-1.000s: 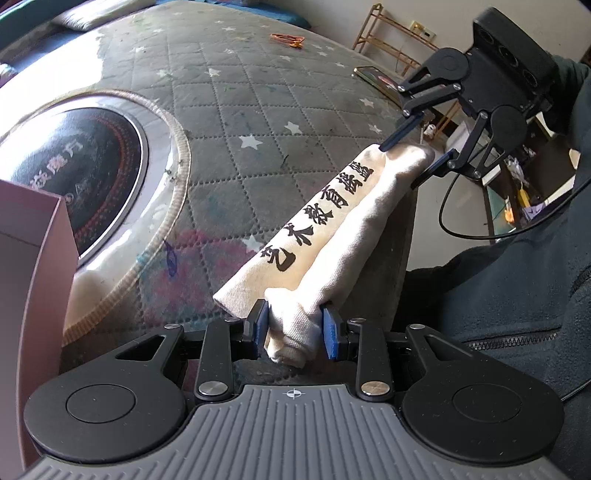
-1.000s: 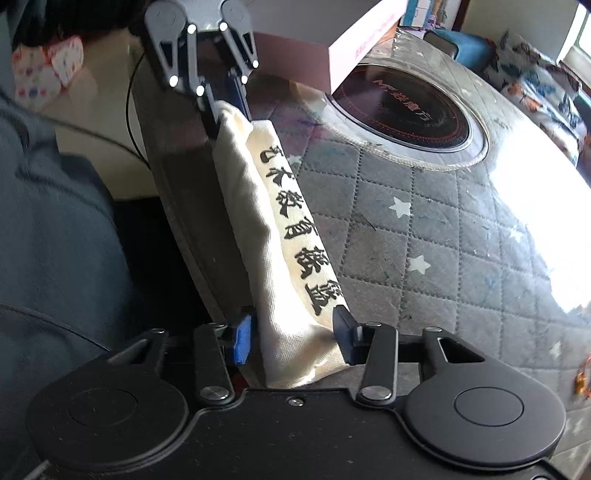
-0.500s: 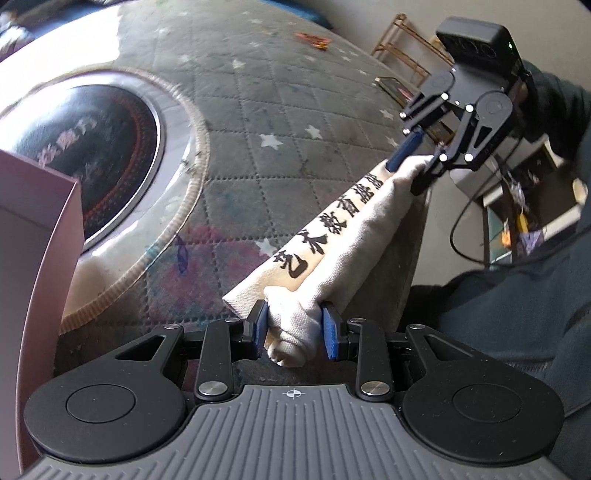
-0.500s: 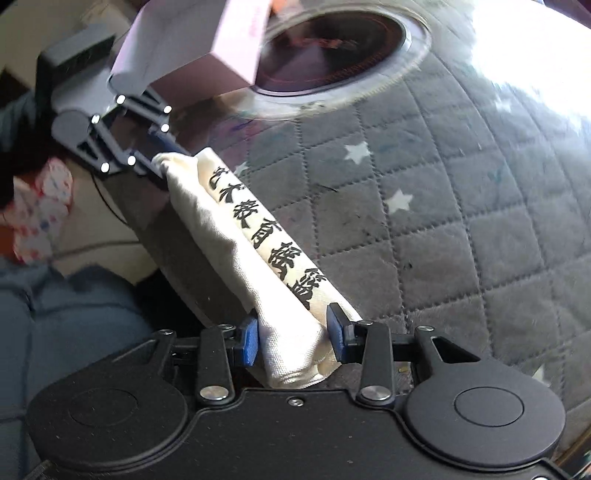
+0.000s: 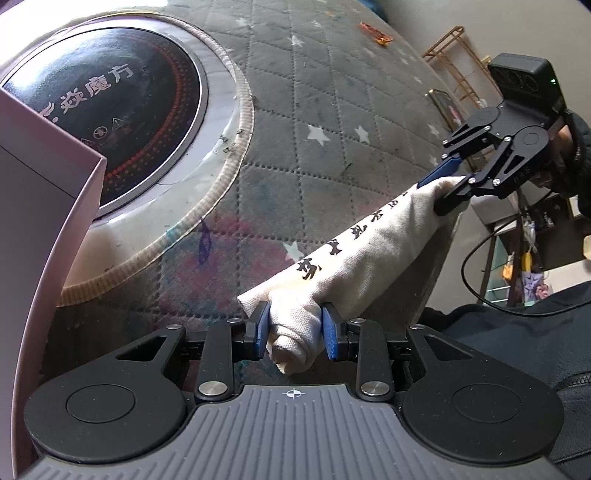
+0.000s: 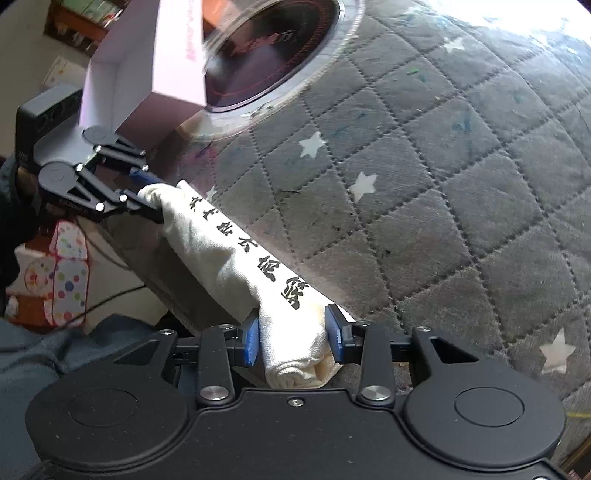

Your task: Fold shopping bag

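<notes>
Quilted grey cloth with white stars covers the round table [image 5: 332, 92], and a dark glass cooktop [image 5: 110, 96] sits sunk in its middle with a pink box [image 6: 155, 62] standing at the cooktop's near rim. Along the table's near edge, partly overhanging it, stretches the shopping bag [image 5: 369, 254], a cream canvas bag with black lettering, already gathered into a long narrow roll. The left gripper [image 5: 295, 330] is clamped on one end of the roll and the right gripper [image 6: 291, 339] is clamped on the other, so the bag hangs taut between them, seemingly just above the cloth. The main risk, as I judge it, is the roll slackening: if either end slips from its pads, the loose layers would spring open and drop off the edge toward the person's lap. Bringing the ends together unevenly could also twist the roll and leave a crooked fold. A smaller hazard is the left gripper brushing the box, which stands close beside it. The orange scrap [image 5: 375, 32] at the far edge is well apart.
</notes>
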Available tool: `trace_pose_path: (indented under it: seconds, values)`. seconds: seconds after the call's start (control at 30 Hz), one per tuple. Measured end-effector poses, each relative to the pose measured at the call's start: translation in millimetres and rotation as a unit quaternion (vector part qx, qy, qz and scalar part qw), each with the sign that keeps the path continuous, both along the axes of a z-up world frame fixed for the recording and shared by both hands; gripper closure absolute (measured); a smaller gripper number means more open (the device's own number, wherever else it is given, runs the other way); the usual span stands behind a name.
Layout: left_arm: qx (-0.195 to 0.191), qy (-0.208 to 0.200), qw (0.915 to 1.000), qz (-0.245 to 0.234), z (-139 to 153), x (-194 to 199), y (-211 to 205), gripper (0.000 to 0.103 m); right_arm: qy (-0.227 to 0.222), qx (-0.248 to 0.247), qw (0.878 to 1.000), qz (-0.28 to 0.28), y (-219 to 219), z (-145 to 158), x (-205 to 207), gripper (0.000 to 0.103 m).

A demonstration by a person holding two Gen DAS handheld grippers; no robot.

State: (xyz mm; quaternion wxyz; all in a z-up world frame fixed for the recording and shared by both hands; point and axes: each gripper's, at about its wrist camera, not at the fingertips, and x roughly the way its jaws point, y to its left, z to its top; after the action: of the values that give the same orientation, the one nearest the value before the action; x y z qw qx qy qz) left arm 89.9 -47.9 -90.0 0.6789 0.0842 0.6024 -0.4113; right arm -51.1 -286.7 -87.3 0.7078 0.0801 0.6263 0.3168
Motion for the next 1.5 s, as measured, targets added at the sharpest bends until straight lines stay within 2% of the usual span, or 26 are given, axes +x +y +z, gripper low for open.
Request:
trace_pose_path:
  seconds: [0.2,0.33,0.63,0.8,0.93,1.07,1.33,1.5]
  values:
    - [0.019,0.012,0.9996,0.019,-2.8,3.7,-4.0,0.071,0.006,-0.011,1.0,-0.021,-0.3,0.4,1.6,0.066]
    - [0.031,0.014,0.999,0.028,-3.0,4.2,-7.9,0.071,-0.014,-0.027,0.999,-0.021,4.6,4.8,-3.0,0.066]
    - [0.037,0.008,0.9984,0.04,-2.6,1.3,-9.3,0.071,-0.126,-0.073,0.989,0.015,19.9,38.3,-25.0,0.063]
    - [0.037,0.006,0.9984,0.041,-2.6,0.7,-9.5,0.071,-0.172,-0.054,0.983,0.034,32.7,66.3,-35.2,0.063]
    - [0.034,0.001,0.9986,0.041,-2.8,-0.8,-9.0,0.071,-0.17,-0.049,0.982,0.07,61.7,60.4,-37.0,0.066]
    - [0.029,-0.002,0.9987,0.041,-3.1,-1.5,-7.6,0.071,-0.143,-0.051,0.985,0.081,86.7,46.9,-28.0,0.07]
    - [0.018,-0.007,0.9989,0.042,-3.8,-2.8,-4.3,0.071,-0.114,-0.097,0.986,0.069,107.1,26.4,-15.7,0.076]
    - [0.014,-0.01,0.9986,0.05,-4.3,-4.3,-3.1,0.071,-0.113,-0.121,0.983,0.082,116.2,24.0,-17.7,0.076]
